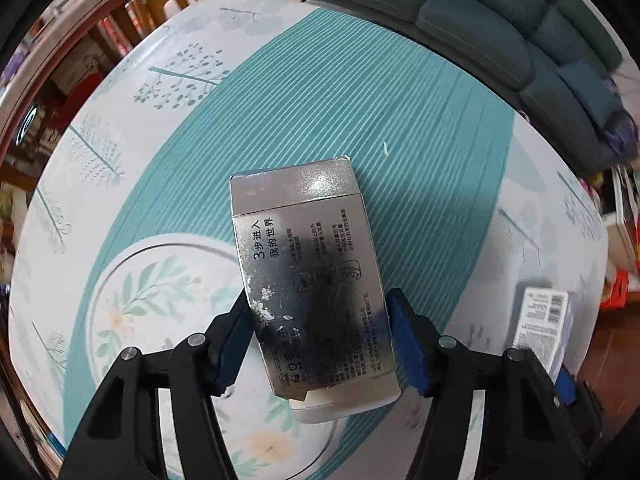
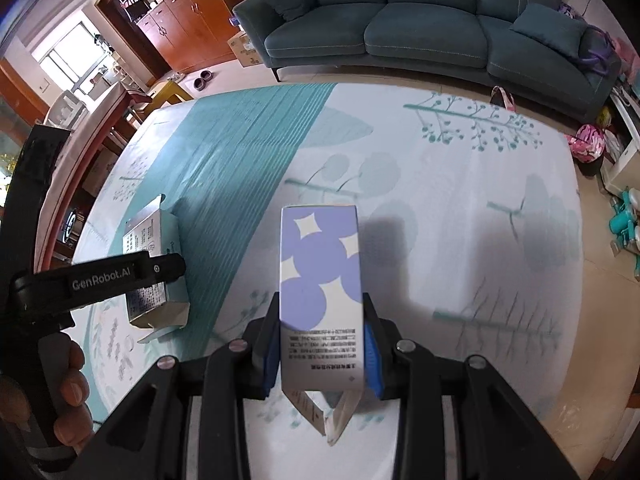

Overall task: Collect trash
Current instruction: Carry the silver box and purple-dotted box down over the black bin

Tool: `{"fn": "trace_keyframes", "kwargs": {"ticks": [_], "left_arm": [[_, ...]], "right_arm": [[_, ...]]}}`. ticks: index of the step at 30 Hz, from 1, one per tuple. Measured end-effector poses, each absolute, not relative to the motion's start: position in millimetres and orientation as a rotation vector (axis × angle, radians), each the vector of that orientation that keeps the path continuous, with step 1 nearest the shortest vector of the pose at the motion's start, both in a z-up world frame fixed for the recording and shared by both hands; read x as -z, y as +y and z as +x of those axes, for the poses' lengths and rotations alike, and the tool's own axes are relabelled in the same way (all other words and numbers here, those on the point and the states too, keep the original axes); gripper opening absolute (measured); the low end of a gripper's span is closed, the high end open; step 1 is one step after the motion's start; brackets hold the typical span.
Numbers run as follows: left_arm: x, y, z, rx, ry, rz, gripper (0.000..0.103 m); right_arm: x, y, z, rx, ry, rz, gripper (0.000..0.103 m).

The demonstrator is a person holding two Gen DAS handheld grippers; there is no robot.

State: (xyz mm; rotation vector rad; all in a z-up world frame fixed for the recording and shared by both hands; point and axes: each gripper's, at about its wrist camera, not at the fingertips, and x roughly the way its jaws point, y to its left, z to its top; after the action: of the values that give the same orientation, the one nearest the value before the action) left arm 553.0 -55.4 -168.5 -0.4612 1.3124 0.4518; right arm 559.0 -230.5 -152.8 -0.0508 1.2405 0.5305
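A silver carton with black print (image 1: 308,264) lies on the teal and white tablecloth (image 1: 360,100). My left gripper (image 1: 319,300) points down at it, and its blue pads (image 1: 404,336) touch both long sides. In the right wrist view the same carton (image 2: 152,236) sits at the left under a black finger of the left gripper (image 2: 160,268). My right gripper (image 2: 322,300) is shut on a white box with purple circles (image 2: 316,272), held above the cloth with its bottom flaps hanging open. That box (image 1: 540,320) shows at the right edge of the left wrist view.
A person's hand (image 2: 72,384) grips the left tool's handle. A teal sofa (image 2: 420,24) stands beyond the table's far edge. A wooden cabinet (image 2: 180,12) and a yellow stool (image 2: 168,94) are at the far left. Toys (image 2: 624,220) lie on the floor to the right.
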Motion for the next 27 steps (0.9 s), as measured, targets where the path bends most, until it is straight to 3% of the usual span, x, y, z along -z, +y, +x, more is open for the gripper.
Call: {"fn": "trace_keyframes", "kwargs": {"ticks": [9, 27], "left_arm": [[107.0, -42.7, 475.7, -0.284, 1.249, -0.308, 0.063], [-1.7, 50.1, 235.6, 0.111, 1.093, -0.111, 0.063]], "right_arm": [[122.0, -223.7, 489.6, -0.517, 1.233, 0.024, 0.034], [17.0, -168.6, 234.1, -0.315, 1.076, 0.261, 0.034]]}}
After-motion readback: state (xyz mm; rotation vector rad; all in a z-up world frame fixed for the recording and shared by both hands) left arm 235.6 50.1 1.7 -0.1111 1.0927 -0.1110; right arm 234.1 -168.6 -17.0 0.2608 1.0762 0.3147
